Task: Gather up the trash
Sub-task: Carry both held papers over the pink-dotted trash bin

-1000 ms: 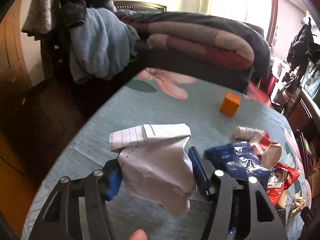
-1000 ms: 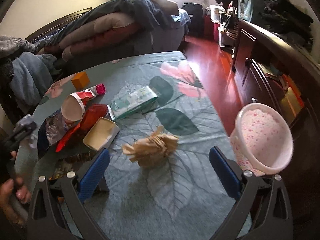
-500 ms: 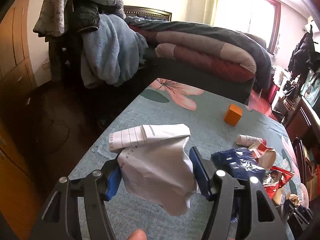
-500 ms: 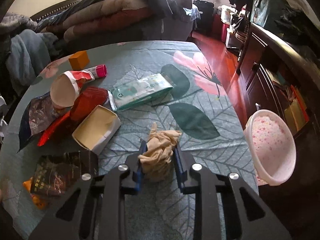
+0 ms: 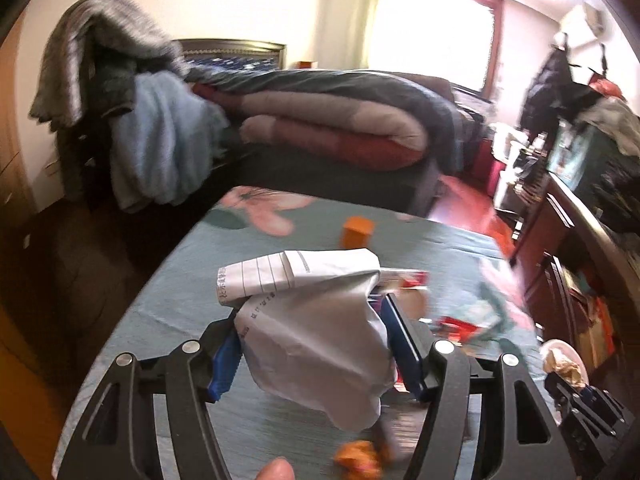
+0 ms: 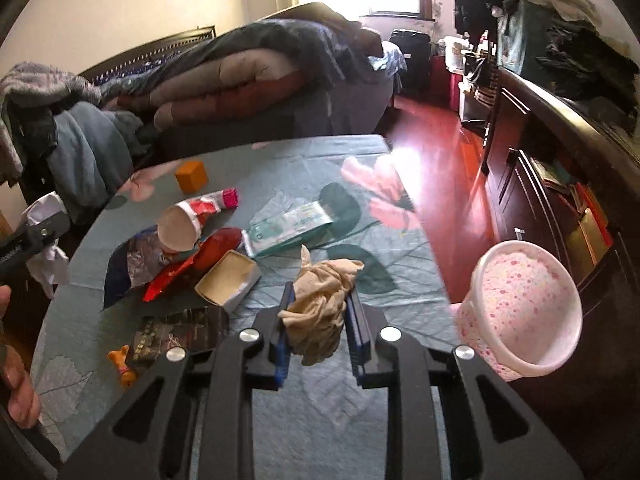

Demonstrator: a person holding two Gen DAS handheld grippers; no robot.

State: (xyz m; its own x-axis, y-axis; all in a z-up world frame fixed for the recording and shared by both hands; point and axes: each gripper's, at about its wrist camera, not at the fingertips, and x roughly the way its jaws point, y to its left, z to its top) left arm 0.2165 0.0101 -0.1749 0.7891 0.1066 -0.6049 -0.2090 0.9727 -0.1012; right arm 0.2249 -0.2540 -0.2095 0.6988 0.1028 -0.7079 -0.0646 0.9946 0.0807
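My left gripper [image 5: 310, 326] is shut on a crumpled white paper sheet [image 5: 312, 336] and holds it above the table. My right gripper [image 6: 320, 300] is shut on a crumpled beige tissue wad [image 6: 320, 304], lifted a little off the table. A pink speckled trash bin [image 6: 524, 308] stands off the table's right edge, to the right of my right gripper. In the right wrist view, the left gripper with its paper [image 6: 44, 240] shows at the far left.
The teal floral table [image 6: 280, 420] holds a paper cup [image 6: 180, 228], a red wrapper [image 6: 192, 264], an open beige box [image 6: 228, 280], a green packet [image 6: 288, 228], a dark packet [image 6: 180, 332], an orange cube [image 6: 192, 176] and a small orange scrap [image 6: 120, 364]. A bed and a dark dresser [image 6: 560, 184] flank the table.
My right gripper closed on the tissue wad and lifted it off the table. My left gripper, still holding the paper, rose and swung right over the table.
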